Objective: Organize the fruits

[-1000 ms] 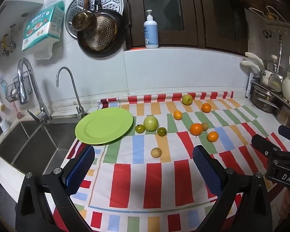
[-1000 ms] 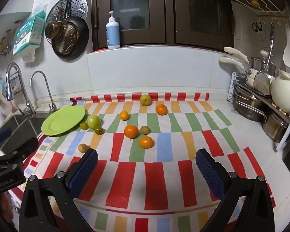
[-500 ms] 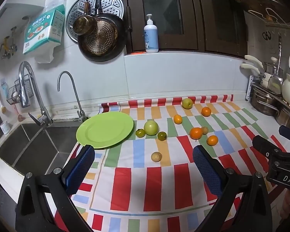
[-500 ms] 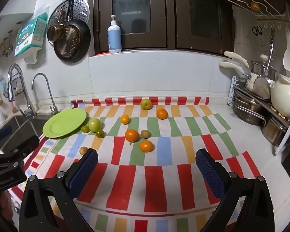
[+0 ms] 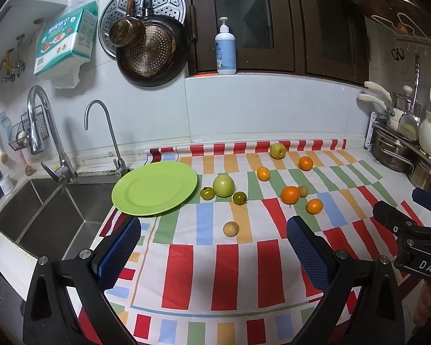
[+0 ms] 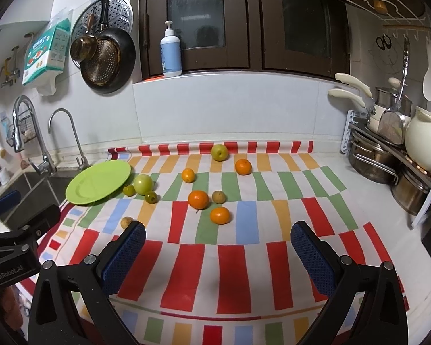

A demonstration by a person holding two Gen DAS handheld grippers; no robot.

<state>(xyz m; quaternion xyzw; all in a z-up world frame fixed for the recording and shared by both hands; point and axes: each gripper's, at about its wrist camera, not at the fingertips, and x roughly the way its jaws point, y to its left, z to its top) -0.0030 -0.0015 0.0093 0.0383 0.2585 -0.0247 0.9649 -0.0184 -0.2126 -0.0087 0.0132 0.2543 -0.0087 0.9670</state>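
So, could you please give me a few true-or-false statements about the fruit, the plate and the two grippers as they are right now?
1. The green plate has no fruit on it. True.
2. The left gripper is shut on an orange. False: it is open and holds nothing.
3. Four orange fruits lie on the striped cloth. True.
4. The large green fruit sits in the sink. False: it lies on the cloth beside the plate.
5. The right gripper is open. True.
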